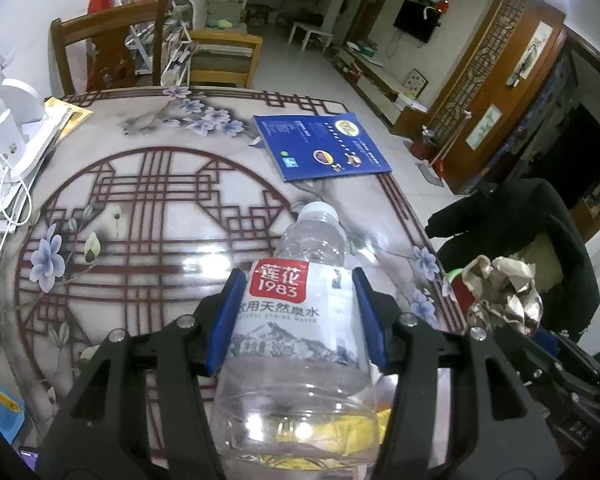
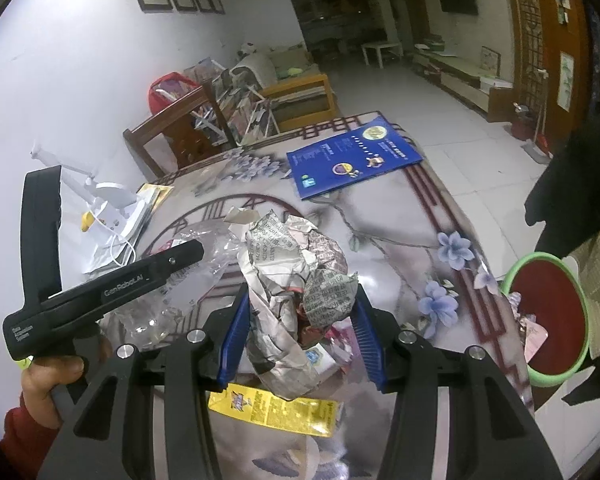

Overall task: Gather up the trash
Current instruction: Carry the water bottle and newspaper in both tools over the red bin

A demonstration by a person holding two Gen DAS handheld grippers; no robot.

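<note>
The left gripper (image 1: 296, 316) has its blue-padded fingers (image 1: 226, 320) pressed against both sides of a clear plastic water bottle (image 1: 300, 332), held above the table with its white cap at about 12 o'clock from the fingers. The bottle's label carries a red panel reading "莲花 1983", then "饮用天然泉水" over "NATURAL SPRING WATER", a grey mountain drawing and what looks like "300ml". Beneath it spreads the glossy table top printed with red lattice circle and lilac flowers (image 1: 140, 208).

The right gripper (image 2: 300, 332) is clamped on a crumpled ball of printed newspaper (image 2: 296, 280); the newsprint is too small to read. Directly below the ball, at 6 o'clock, a flat yellow wrapper with black print (image 2: 276, 406) lies on the table; its writing is not legible. At 3 o'clock, off the table edge, stands a round red bin with a light green rim (image 2: 580, 304), with a few scraps inside.

At 9 o'clock in the right wrist view the black body of the other handheld gripper reads "GenRobot.AI", gripped by a bare hand with a red sleeve (image 2: 48, 380). At 12 o'clock a blue printed booklet (image 2: 352, 156) lies flat near the far table edge, and at 10 o'clock a white desk lamp on papers (image 2: 108, 204) sits by the wall.
</note>
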